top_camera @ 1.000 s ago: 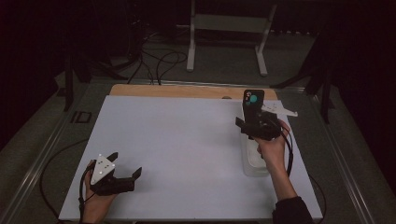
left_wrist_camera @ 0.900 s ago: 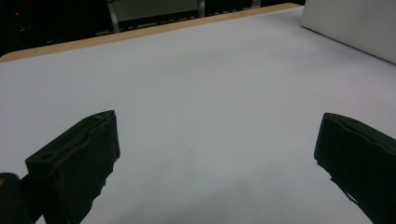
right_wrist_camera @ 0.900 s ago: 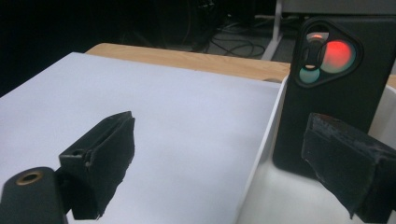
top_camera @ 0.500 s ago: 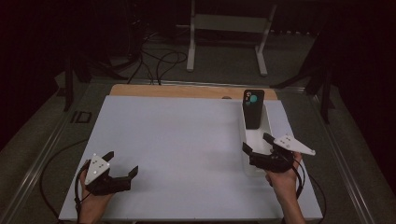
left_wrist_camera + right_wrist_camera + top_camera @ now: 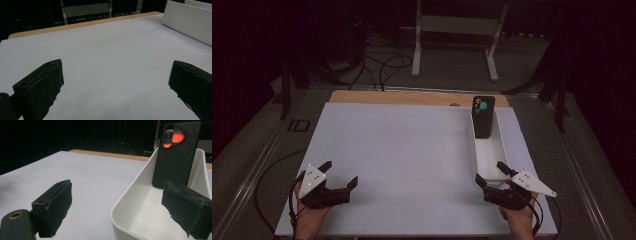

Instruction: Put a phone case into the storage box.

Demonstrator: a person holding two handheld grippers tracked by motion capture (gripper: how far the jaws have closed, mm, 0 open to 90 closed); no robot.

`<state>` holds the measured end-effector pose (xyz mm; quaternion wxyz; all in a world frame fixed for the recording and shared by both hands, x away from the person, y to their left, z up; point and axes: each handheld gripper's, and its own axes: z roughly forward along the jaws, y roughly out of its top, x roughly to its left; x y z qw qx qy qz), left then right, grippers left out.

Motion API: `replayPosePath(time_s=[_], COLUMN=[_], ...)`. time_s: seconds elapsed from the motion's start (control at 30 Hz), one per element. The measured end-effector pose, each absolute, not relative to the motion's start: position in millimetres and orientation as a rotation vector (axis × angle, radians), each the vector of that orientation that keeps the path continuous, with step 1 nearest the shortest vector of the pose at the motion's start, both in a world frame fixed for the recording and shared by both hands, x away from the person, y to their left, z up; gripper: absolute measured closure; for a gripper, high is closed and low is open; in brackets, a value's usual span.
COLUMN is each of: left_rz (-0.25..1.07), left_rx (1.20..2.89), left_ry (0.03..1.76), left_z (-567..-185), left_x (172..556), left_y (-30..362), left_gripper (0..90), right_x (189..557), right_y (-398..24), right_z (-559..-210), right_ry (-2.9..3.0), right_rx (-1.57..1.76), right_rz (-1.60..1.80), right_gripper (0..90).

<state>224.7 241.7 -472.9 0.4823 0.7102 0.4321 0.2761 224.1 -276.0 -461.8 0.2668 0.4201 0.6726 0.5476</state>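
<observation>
Bench (image 5: 412, 150): white top, wooden strip along far edge.
Tray (image 5: 490, 155): white, long, on the bench's right side, near end just beyond right gripper.
Phone case (image 5: 483, 116): black, upright, leaning against the tray's far end wall, inside the tray.
Right gripper (image 5: 496, 177): just short of the tray's near end, jaws spread wide, holding nothing.
Left gripper (image 5: 339, 176): well left of the tray, near the bench's front edge, jaws wide apart, empty.

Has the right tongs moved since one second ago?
Yes. The right tongs drew back from the phone case toward the person, now open at the white tray's near end.
</observation>
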Motion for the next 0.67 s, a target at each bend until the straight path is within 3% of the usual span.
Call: replayPosePath(time_s=[0.67], left_rz=[0.656], left_rx=[1.746], left_ry=[1.047], left_z=[-475.2], left_x=[224.7], left_y=[240.6], left_gripper=[0.2], right_x=[215.0], right_y=[-276.4], right_z=[-473.6], right_ry=[1.791], right_rx=[1.052], right_rz=[1.432], right_gripper=[9.3])
